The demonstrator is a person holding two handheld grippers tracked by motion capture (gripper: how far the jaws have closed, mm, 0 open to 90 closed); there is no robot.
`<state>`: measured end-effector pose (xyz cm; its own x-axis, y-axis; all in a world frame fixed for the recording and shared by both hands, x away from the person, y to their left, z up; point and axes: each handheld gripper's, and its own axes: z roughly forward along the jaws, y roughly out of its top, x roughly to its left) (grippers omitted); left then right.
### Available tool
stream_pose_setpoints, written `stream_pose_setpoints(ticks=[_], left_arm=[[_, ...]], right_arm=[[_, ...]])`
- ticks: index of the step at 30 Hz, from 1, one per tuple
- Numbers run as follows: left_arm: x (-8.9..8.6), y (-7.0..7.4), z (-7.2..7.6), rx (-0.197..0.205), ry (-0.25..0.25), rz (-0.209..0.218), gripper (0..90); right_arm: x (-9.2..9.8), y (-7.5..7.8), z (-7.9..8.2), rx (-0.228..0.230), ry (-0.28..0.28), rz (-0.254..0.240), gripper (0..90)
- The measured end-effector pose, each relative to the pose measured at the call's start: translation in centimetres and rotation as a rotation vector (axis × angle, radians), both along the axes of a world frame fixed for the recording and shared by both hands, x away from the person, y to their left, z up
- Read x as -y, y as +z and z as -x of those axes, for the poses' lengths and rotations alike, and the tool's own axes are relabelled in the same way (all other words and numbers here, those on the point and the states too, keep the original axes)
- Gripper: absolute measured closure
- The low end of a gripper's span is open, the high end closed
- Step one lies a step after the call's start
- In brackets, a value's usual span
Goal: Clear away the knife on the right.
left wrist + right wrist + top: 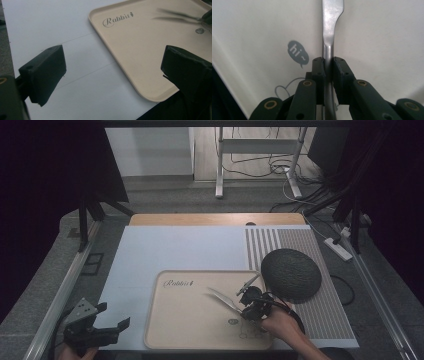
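The tabletop (175, 247) is a pale sheet with a striped grey mat (320, 310) along its right edge. Toward the near edge, about midway across, lies a beige tray (190, 320) printed with the word "Rabbit" at its far left corner. A dark round dome (291, 274) rests on the striped mat, just beside the tray's far right corner. At the near left corner of the tabletop the left gripper (116, 317) hangs over bare surface beside the tray, its jaws spread wide with nothing between them. The right gripper (245, 306) is over the right part of the tray, its jaws pinching the handle of a metal knife (331, 30), whose blade (223, 298) points left above the tray floor.
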<state>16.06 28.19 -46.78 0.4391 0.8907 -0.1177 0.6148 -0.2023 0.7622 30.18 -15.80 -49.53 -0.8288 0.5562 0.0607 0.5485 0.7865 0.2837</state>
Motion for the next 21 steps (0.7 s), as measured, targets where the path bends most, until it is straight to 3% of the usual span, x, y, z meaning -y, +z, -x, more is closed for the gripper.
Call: stream_pose_setpoints(ticks=[2,3,4,6,8,9,10,11,17,19,21], left_arm=[[0.0,0.0,0.0,0.0,0.0,0.0,6.2],[0.0,0.0,0.0,0.0,0.0,-0.001,6.2],[0.0,0.0,0.0,-0.001,0.0,-0.003,6.2],[0.1,0.0,0.0,-0.003,0.0,-0.005,6.2],[0.1,0.0,0.0,-0.003,-0.001,-0.005,6.3],[0.1,0.0,0.0,-0.003,0.0,-0.005,6.2],[0.0,0.0,0.0,-0.003,-0.001,-0.004,6.2],[0.0,0.0,0.0,-0.002,-0.001,-0.004,6.2],[0.0,0.0,0.0,-0.002,0.0,-0.005,6.3],[0.0,0.0,0.0,-0.001,0.0,-0.004,6.3],[0.0,0.0,0.0,0.0,-0.002,-0.002,6.3]], right_arm=[[-0.2,-0.3,0.0,-0.017,0.015,0.004,78.4],[-0.2,-0.1,-0.1,-0.02,0.021,-0.01,72.7],[-0.2,0.2,-0.2,-0.016,0.023,-0.037,68.0],[-0.2,1.0,-0.5,0.002,0.032,-0.082,67.6],[-0.5,1.6,-0.7,0.026,0.072,-0.095,77.7],[-1.3,1.7,-0.7,0.031,0.13,-0.113,88.8],[-1.3,1.7,-0.7,0.031,0.13,-0.113,88.8],[-2.4,1.6,-0.8,0.02,0.173,-0.135,89.8],[-5.2,-0.1,-1.1,0.01,0.229,-0.082,89.8],[-5.3,-0.8,-1.4,-0.001,0.225,-0.069,89.8],[-4.7,-1.1,-2.0,-0.011,0.197,-0.094,89.8]])
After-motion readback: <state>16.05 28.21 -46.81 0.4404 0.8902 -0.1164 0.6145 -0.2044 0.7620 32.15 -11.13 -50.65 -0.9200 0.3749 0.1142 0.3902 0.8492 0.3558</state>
